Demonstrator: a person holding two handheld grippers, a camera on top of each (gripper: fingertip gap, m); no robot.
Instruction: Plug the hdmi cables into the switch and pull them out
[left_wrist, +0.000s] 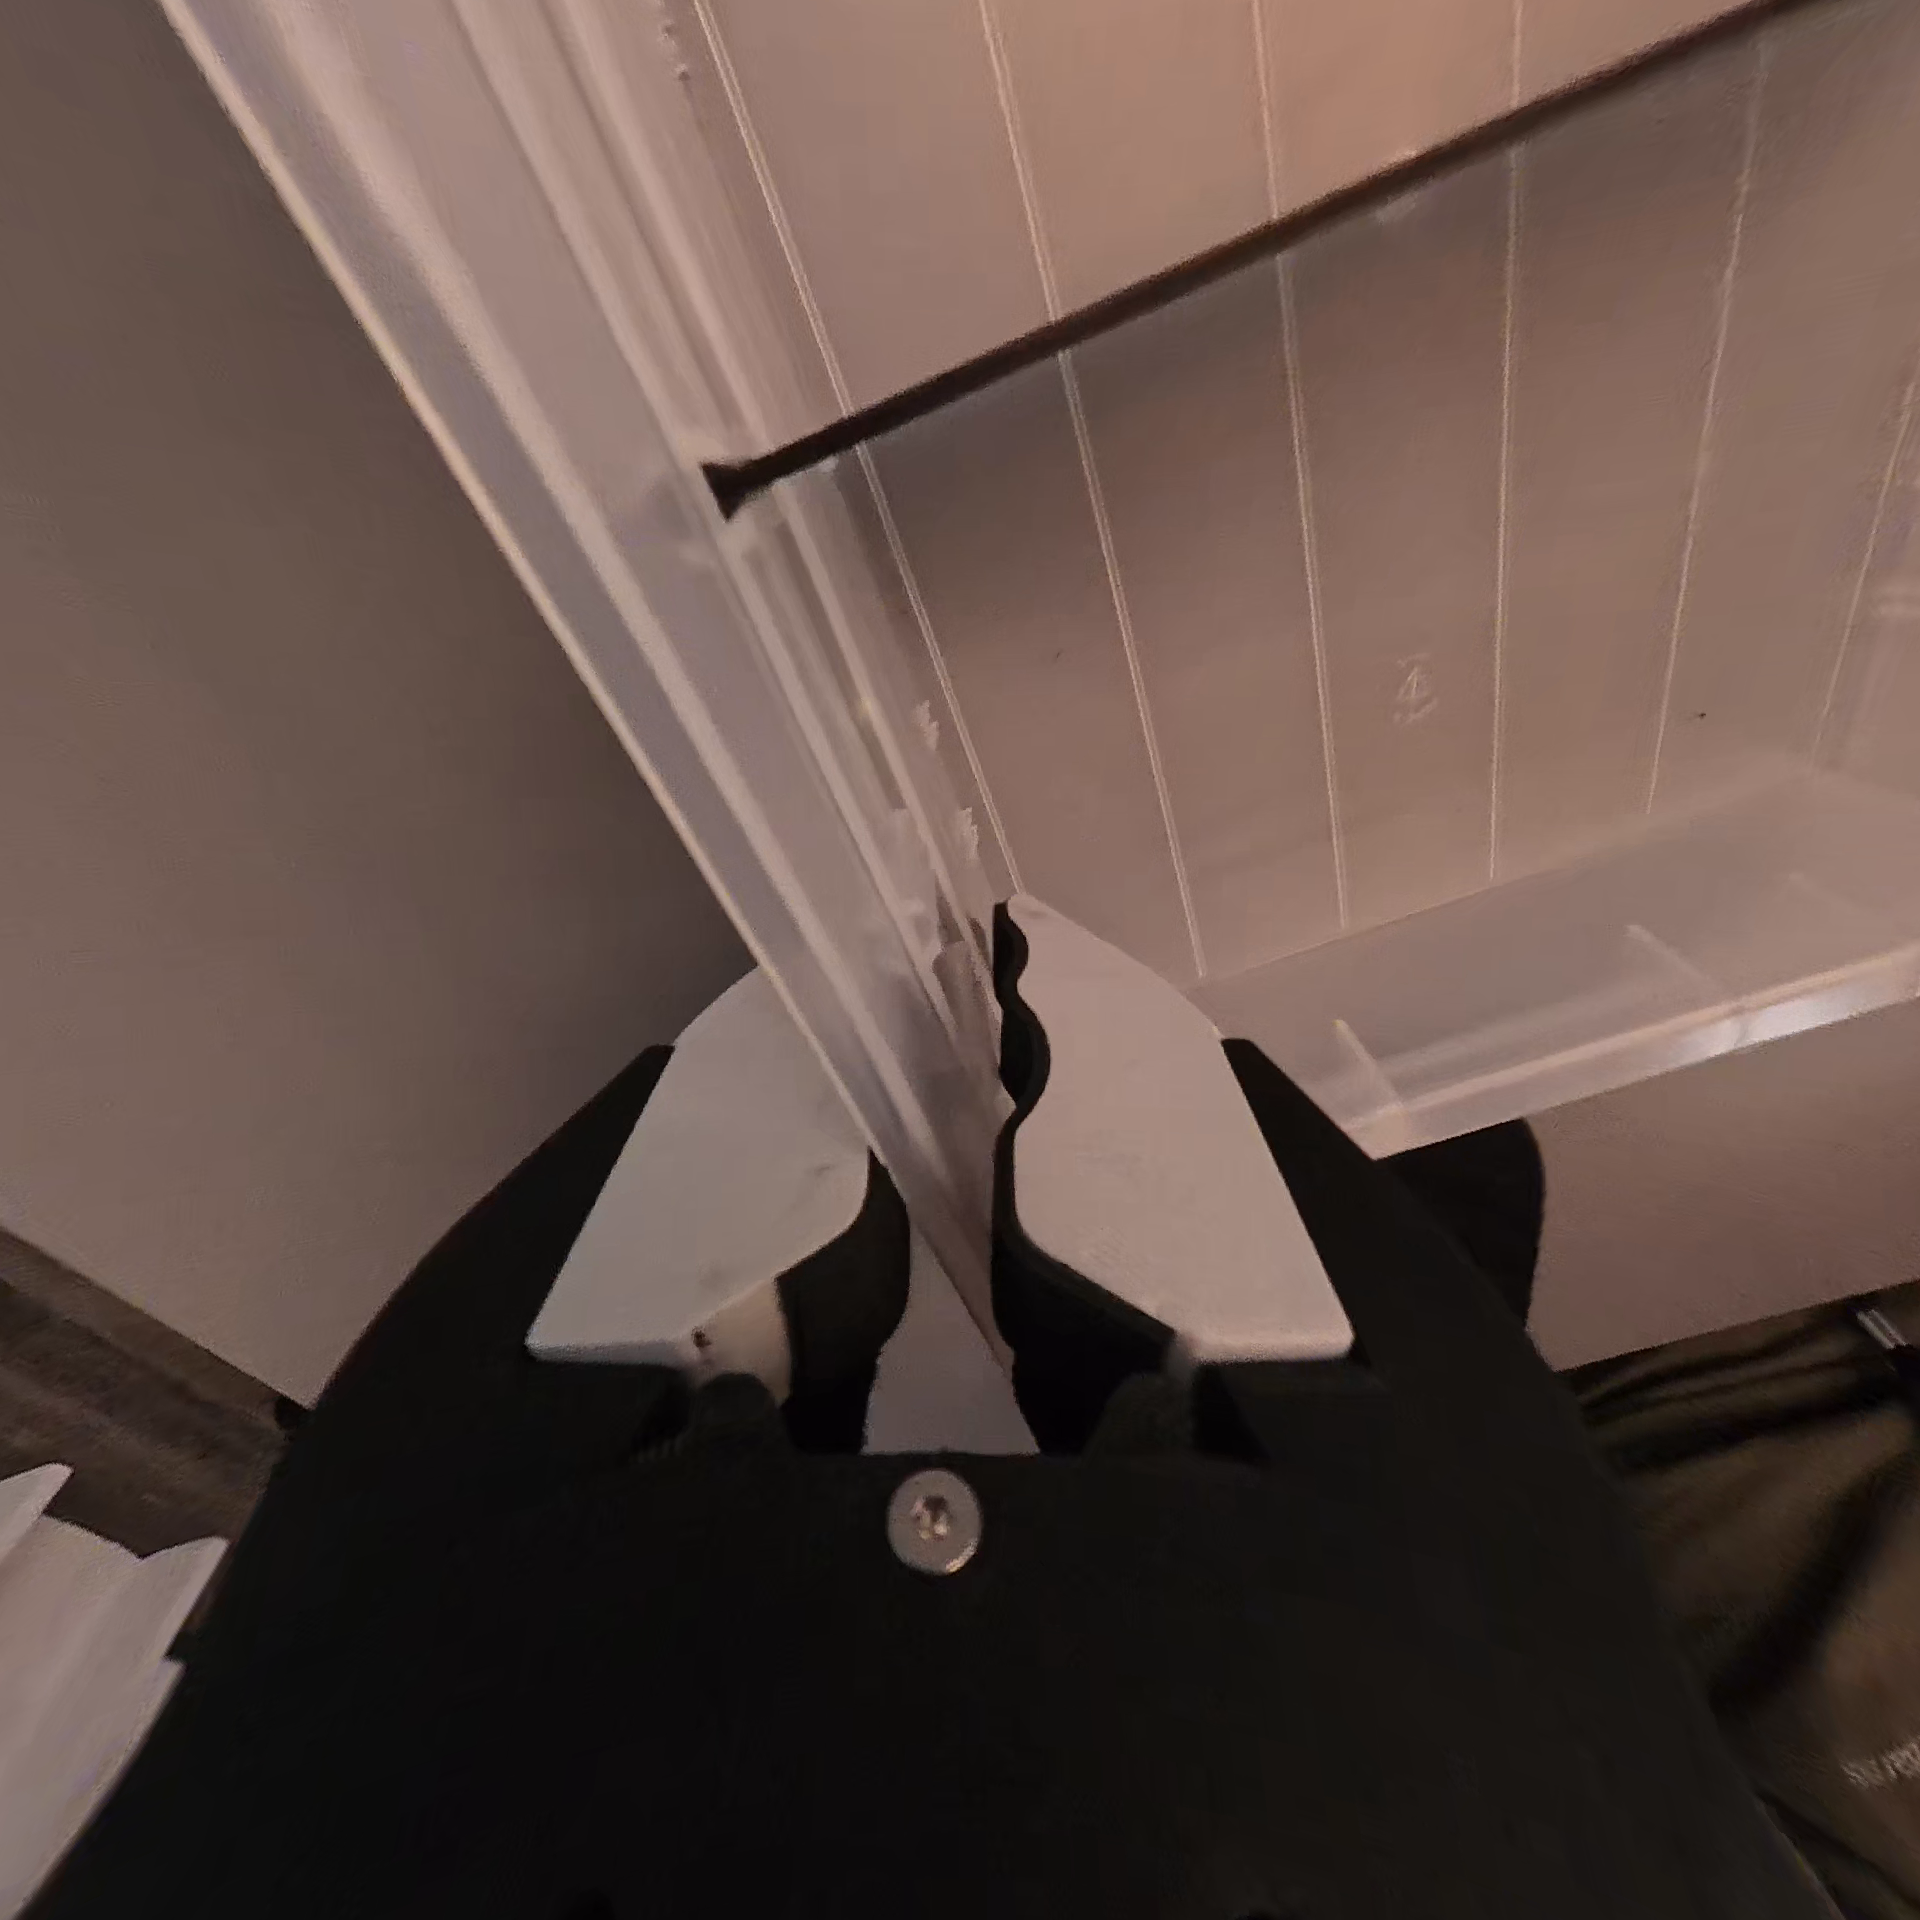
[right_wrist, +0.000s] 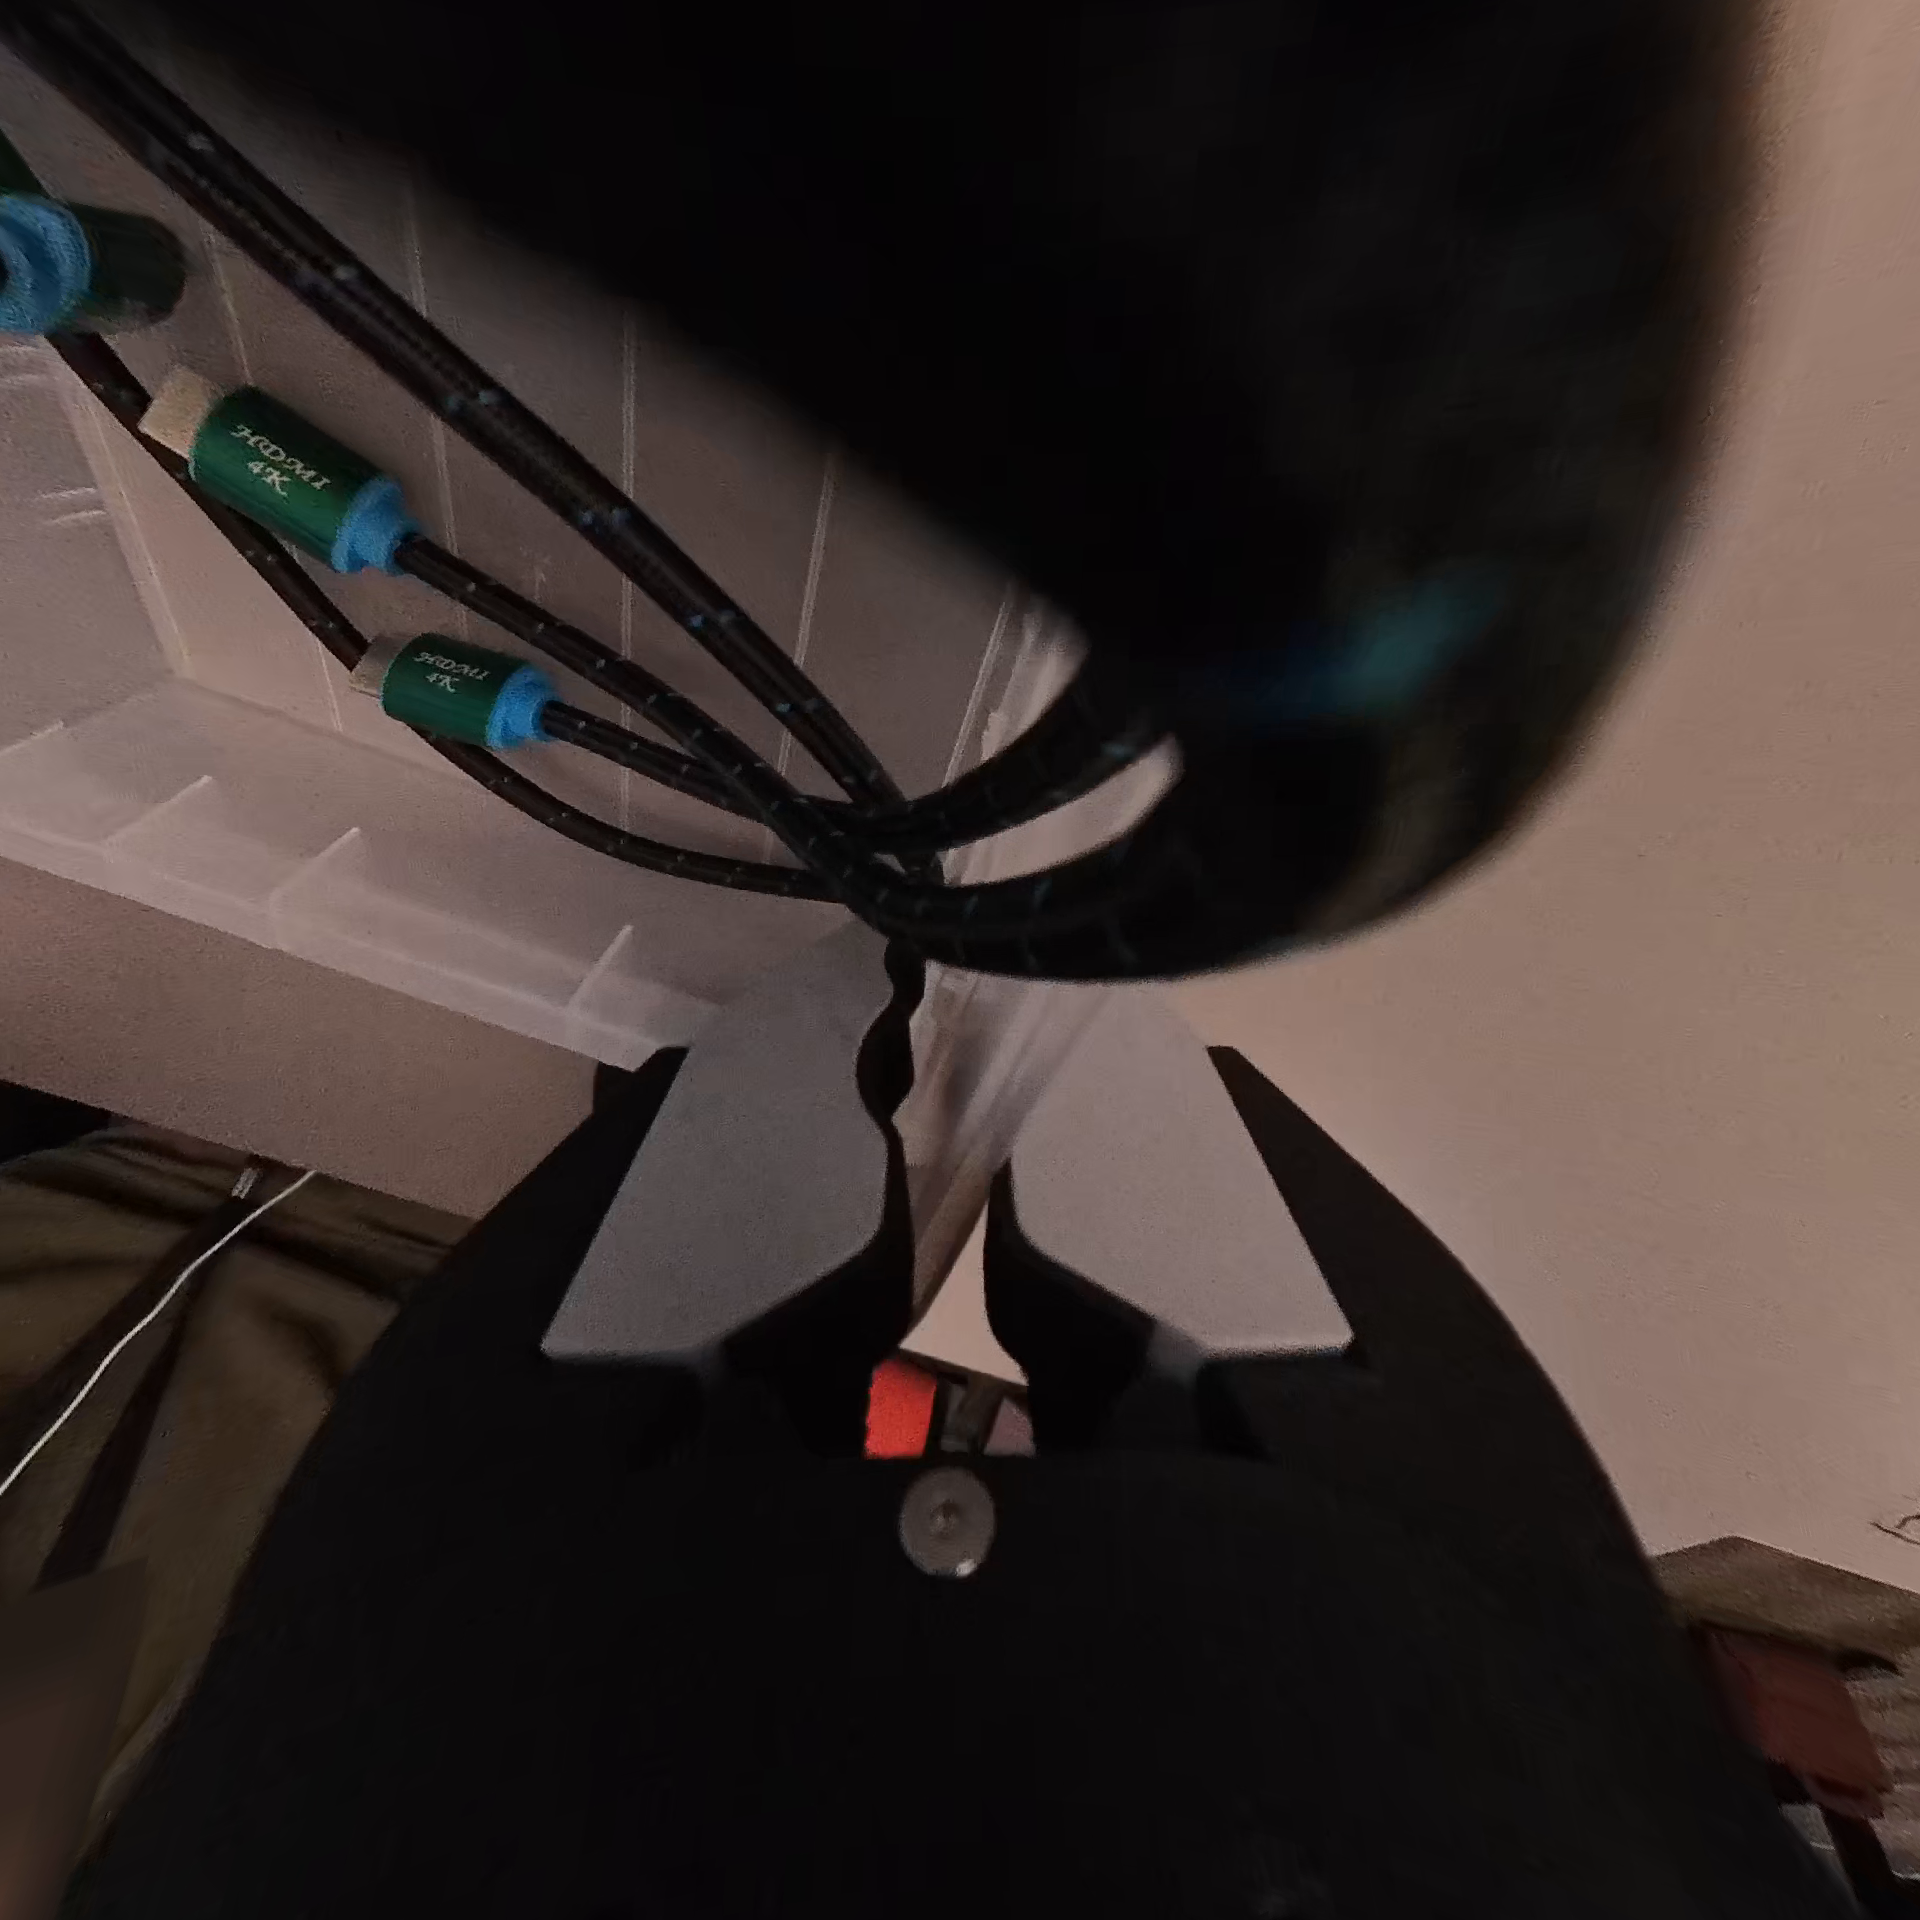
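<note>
We see the left tool (left_wrist: 951, 1101) with its two white fingers (left_wrist: 1132, 1132) nearly together, clamped on the thin clear rim of a bin (left_wrist: 831, 935). The right tool (right_wrist: 935, 1101) is the same: its fingers (right_wrist: 769, 1164) pinch the bin rim from both sides. Both tools point upward and stand tilted.

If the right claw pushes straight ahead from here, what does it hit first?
The right claw, clamped on the bin wall, would probably meet the cable bundle just past its tips; depth is unclear.
</note>
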